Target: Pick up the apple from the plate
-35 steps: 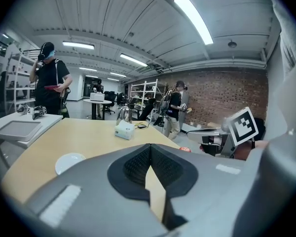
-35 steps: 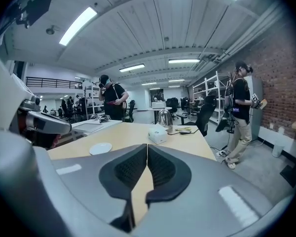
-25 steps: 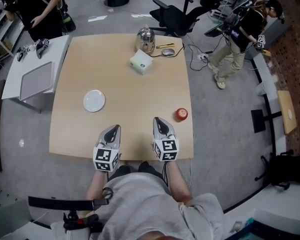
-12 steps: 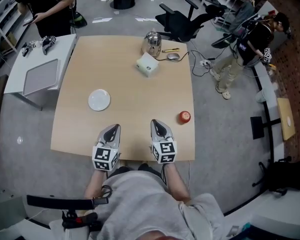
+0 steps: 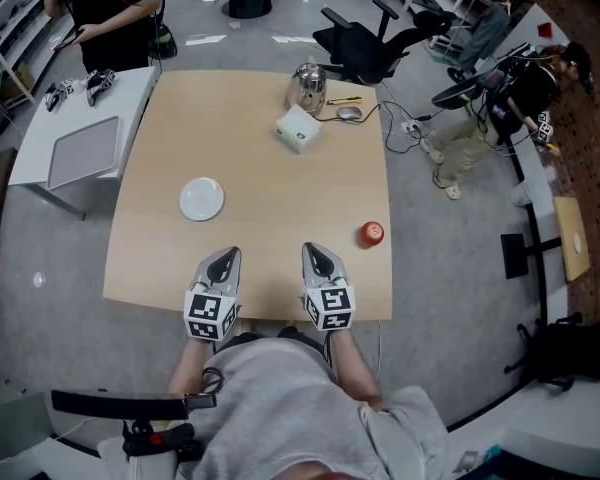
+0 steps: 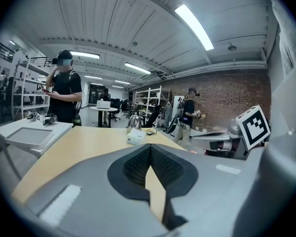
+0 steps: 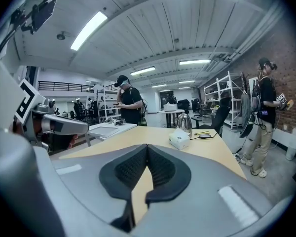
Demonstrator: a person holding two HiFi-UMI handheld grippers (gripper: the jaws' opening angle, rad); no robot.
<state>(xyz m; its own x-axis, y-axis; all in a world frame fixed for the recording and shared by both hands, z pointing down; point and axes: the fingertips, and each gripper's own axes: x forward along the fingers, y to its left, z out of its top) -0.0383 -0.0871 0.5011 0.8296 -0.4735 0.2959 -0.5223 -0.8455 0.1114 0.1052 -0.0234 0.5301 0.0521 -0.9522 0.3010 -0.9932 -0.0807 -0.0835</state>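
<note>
The red apple (image 5: 371, 232) lies on the bare wooden table (image 5: 270, 188) near its right edge, not on a plate. The small white plate (image 5: 201, 199) sits empty on the table's left half. Both grippers hover over the near edge of the table, side by side, pointing away from me. My left gripper (image 5: 226, 255) is shut and holds nothing; it is below and right of the plate. My right gripper (image 5: 315, 249) is also shut and empty, a short way left of the apple. In the gripper views, the left gripper's (image 6: 150, 147) and the right gripper's (image 7: 147, 146) pads meet at the tips.
A metal kettle (image 5: 306, 88), a white box (image 5: 297, 128), a mouse (image 5: 349, 113) and a yellow pen (image 5: 342, 100) sit at the table's far side. A white side table with a grey tray (image 5: 80, 153) stands left. An office chair (image 5: 365, 38) and people are beyond.
Both grippers shifted only slightly over the near table edge and stay shut. The apple and plate have not moved. The people at the back have moved a little.
</note>
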